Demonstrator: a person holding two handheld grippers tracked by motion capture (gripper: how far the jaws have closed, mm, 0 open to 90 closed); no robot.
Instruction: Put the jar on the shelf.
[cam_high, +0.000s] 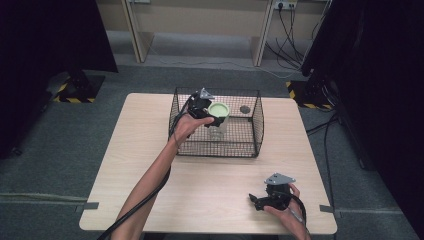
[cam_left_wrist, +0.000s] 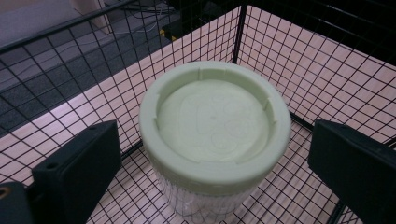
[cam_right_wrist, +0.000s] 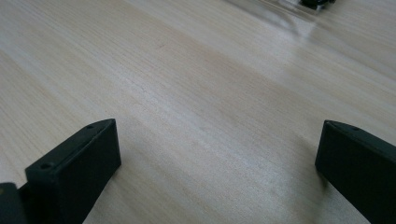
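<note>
Our left gripper (cam_left_wrist: 215, 154) hangs spread wide around the green-lidded jar (cam_left_wrist: 215, 135) inside the wire basket (cam_high: 257, 120), our right gripper (cam_right_wrist: 219, 154) released above the table (cam_right_wrist: 187, 93).

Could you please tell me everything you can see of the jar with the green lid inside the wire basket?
The jar has a clear, seemingly plastic body and a pale green round lid with a recessed top. It stands upright on the floor of the black wire basket. The left gripper straddles it, jaws open on either side of the lid, not touching.
</note>
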